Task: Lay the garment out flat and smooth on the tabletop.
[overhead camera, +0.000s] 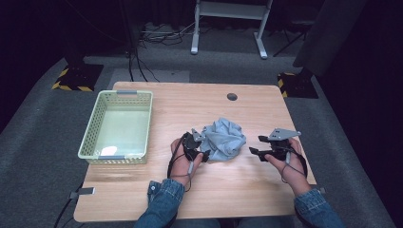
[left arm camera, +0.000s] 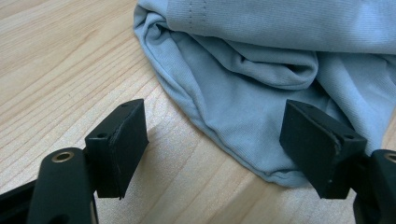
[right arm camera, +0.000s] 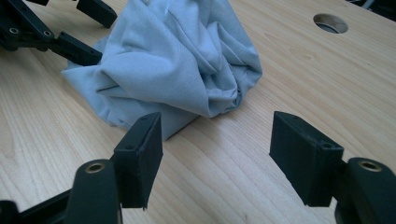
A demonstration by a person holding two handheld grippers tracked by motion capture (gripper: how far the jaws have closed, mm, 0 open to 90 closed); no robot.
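We see the crumpled pale blue-grey cloth (overhead camera: 223, 139) mid-table on the light wooden table (overhead camera: 247, 190), ungripped. Our left gripper (left arm camera: 215, 144) is spread wide at its hem; our right gripper (right arm camera: 217, 154) gapes nearby. The pale green plastic basket (overhead camera: 93, 128) looks nearly empty, so everything seems left.

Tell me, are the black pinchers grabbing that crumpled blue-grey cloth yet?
No. Both the left gripper and the right gripper are open and hold nothing; the crumpled blue-grey cloth lies loose on the wooden table.

The wooden table (overhead camera: 247, 190) carries a crumpled cloth (overhead camera: 224, 139) and basket (overhead camera: 91, 130).
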